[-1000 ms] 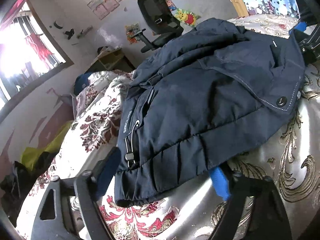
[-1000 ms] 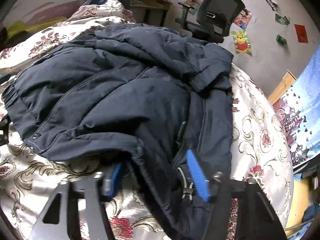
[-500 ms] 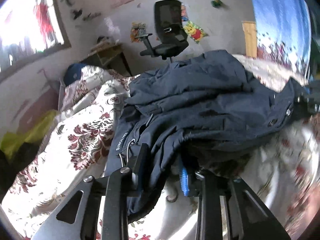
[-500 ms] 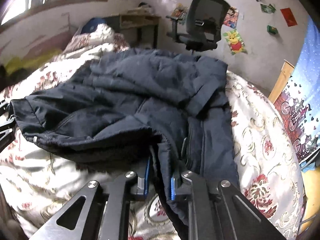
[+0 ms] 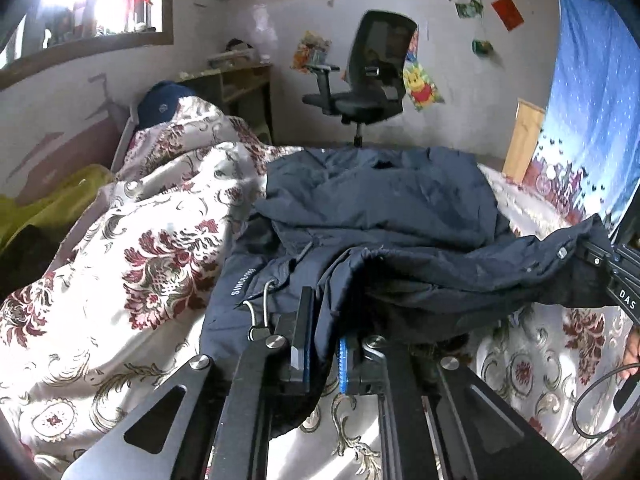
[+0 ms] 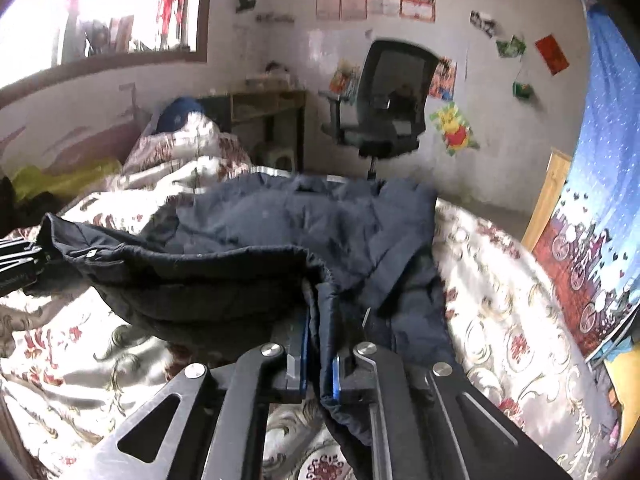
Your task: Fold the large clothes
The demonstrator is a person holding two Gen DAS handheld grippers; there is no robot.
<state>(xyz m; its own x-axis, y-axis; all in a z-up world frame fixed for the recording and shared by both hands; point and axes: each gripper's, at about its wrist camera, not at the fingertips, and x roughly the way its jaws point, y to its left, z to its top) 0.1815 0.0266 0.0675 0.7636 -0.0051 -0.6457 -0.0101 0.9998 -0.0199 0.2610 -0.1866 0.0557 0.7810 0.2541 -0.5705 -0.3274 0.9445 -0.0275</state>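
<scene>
A dark navy padded jacket (image 5: 380, 200) lies on the floral bed cover (image 5: 160, 248), with its near hem lifted off the bed. My left gripper (image 5: 323, 344) is closing on the hem's left corner, and its blue pads press the fabric beside a drawcord loop. My right gripper (image 6: 320, 352) is closing on the other hem corner of the jacket (image 6: 280, 220), which is pinched between its pads. The hem hangs stretched between the two. Each view catches the other gripper at its edge: the right one (image 5: 612, 268) and the left one (image 6: 20, 260).
A bunched floral quilt (image 5: 180, 184) rises on the left of the bed. Beyond the bed's far edge stand a black office chair (image 5: 372, 80) and a wooden desk (image 5: 240, 80). A blue patterned curtain (image 5: 592, 120) hangs at the right. A hand shows at the right edge (image 5: 632, 348).
Both grippers went from open around the hem to pinched on it and rose, lifting the near edge of the jacket off the bed. The left view rolled upright.
</scene>
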